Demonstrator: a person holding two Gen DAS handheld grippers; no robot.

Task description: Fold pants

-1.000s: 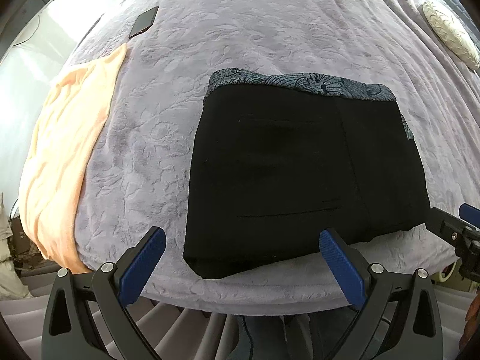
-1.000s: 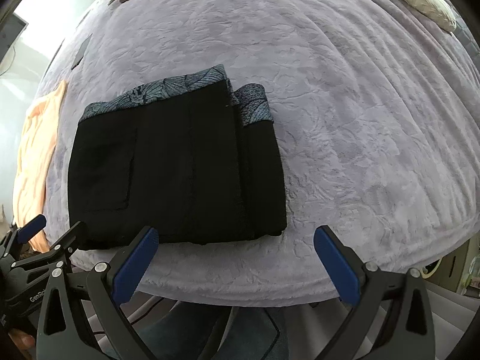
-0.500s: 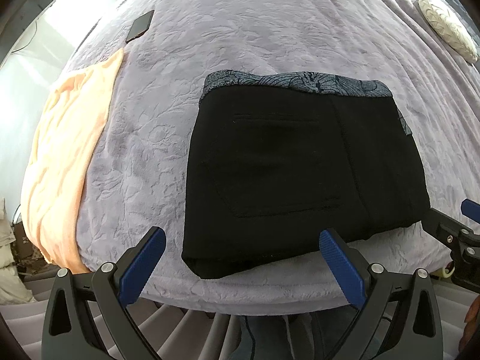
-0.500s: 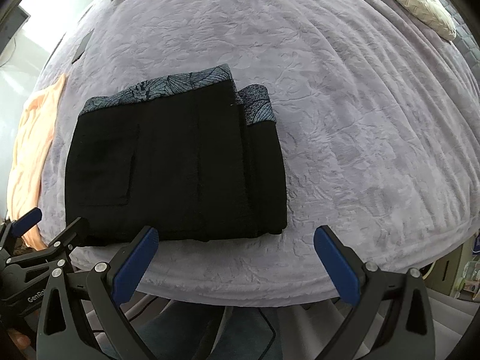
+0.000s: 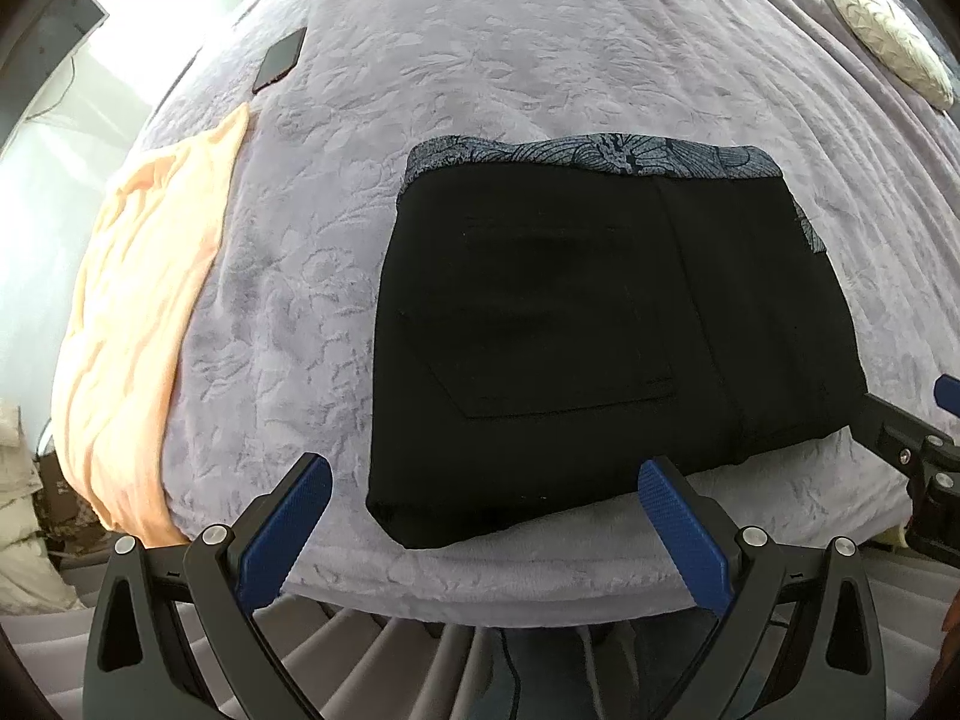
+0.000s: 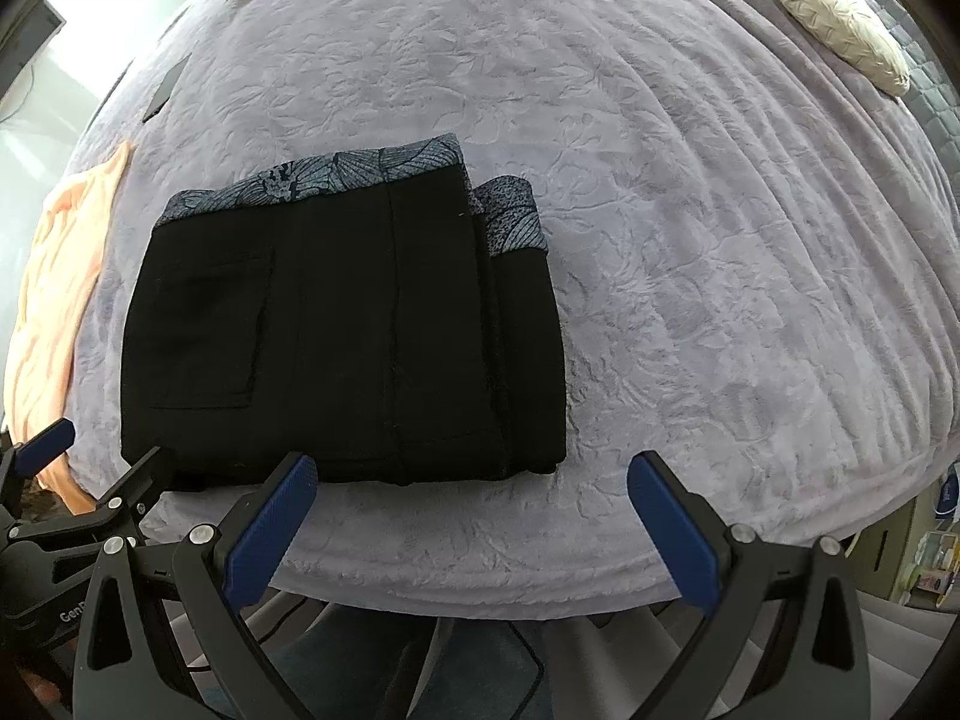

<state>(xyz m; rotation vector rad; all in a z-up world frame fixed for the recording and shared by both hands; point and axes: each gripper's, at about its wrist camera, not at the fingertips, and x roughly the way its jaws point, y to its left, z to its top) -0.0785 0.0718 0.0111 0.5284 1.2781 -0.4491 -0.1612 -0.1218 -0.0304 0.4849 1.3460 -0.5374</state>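
The pants (image 5: 606, 324) lay folded into a compact black block on the bed (image 5: 480, 90), close to its near edge. The patterned grey-blue waistband (image 5: 588, 150) ran along the far side of the block, so the waist pointed away from both cameras and the folded end faced the near edge. The block's long axis ran left to right, roughly along that edge. A back pocket showed on top, toward the left. In the right wrist view a second layer of the pants (image 6: 342, 324) stuck out along the right side, with its own strip of waistband.

The left tongs (image 5: 480, 534) were spread wide apart and held nothing, hanging just off the bed edge below the near left corner of the block. The right tongs (image 6: 471, 528) were likewise wide apart and held nothing, near the near right corner.

A peach cloth (image 5: 138, 324) lay at the left side of the bed, a phone (image 5: 279, 61) beyond it, and a pillow (image 5: 888, 42) far right.
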